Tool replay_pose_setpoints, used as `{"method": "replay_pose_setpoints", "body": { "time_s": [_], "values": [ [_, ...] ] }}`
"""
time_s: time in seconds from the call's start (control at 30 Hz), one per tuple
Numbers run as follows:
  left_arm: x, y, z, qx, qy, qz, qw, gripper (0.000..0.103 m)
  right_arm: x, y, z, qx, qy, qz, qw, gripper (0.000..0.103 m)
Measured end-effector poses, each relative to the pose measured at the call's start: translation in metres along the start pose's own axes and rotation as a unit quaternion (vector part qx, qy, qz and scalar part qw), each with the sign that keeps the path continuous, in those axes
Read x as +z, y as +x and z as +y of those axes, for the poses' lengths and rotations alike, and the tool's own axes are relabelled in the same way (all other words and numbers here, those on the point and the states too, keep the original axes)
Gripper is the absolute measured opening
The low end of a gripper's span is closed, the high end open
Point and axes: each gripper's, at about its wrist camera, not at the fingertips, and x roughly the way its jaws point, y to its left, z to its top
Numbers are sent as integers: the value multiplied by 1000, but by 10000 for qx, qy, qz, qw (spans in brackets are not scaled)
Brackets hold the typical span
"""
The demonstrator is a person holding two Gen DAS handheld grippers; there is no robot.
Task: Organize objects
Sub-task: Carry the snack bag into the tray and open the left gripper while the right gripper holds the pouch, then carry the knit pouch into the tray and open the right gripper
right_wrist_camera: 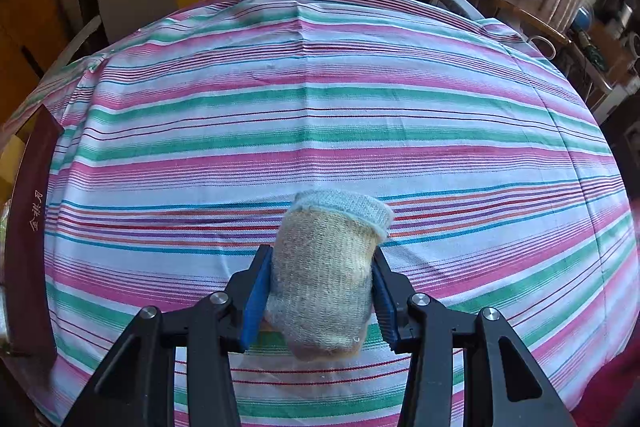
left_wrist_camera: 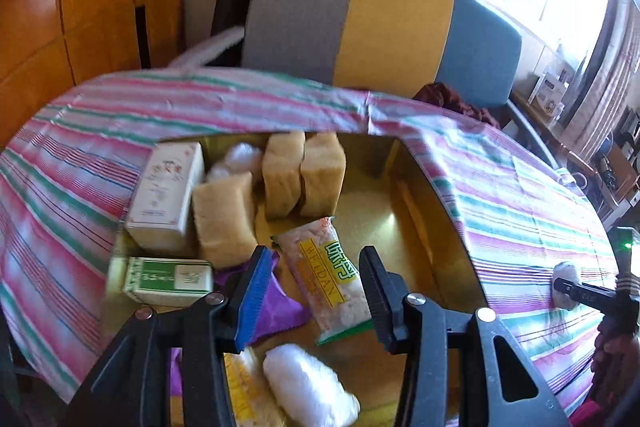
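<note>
Sock roll (right_wrist_camera: 326, 279), soft and light, sits on the striped cloth (right_wrist_camera: 320, 107), pinched at its middle by the right gripper (right_wrist_camera: 320, 291). It squashes easily. Left gripper (left_wrist_camera: 312, 291) hangs spread over the box (left_wrist_camera: 432, 211), maybe holding nothing.

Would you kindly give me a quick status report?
Left claw open above the box. Right claw shut on rolled sock, over striped cloth. Nothing blocking.

woven striped cloth (right_wrist_camera: 320, 99) over tabletop, fuzzy knit sock (right_wrist_camera: 324, 275), glossy gold-lined box (left_wrist_camera: 424, 195), crinkly plastic snack packet (left_wrist_camera: 332, 275), matt black plastic fingers (left_wrist_camera: 380, 291)
</note>
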Motion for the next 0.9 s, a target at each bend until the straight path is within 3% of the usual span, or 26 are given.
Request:
{"method": "replay_pose_setpoints", "body": {
  "time_s": [0.27,0.6,0.77,0.9],
  "values": [
    [-11,-40,2,64,181,-338,9992,46,-1,-5,-3,106,113,-76,9999,46],
    [-27,-53,10,67,194,-305,9993,46,1,-22,11,499,50,-203,9985,46],
    [-32,-55,15,99,157,-319,9993,46,4,-56,50,936,-339,-472,9939,46],
    [-34,-57,22,121,85,-317,9994,46,1,-91,109,1513,-892,-774,9814,46]
  ]
}}
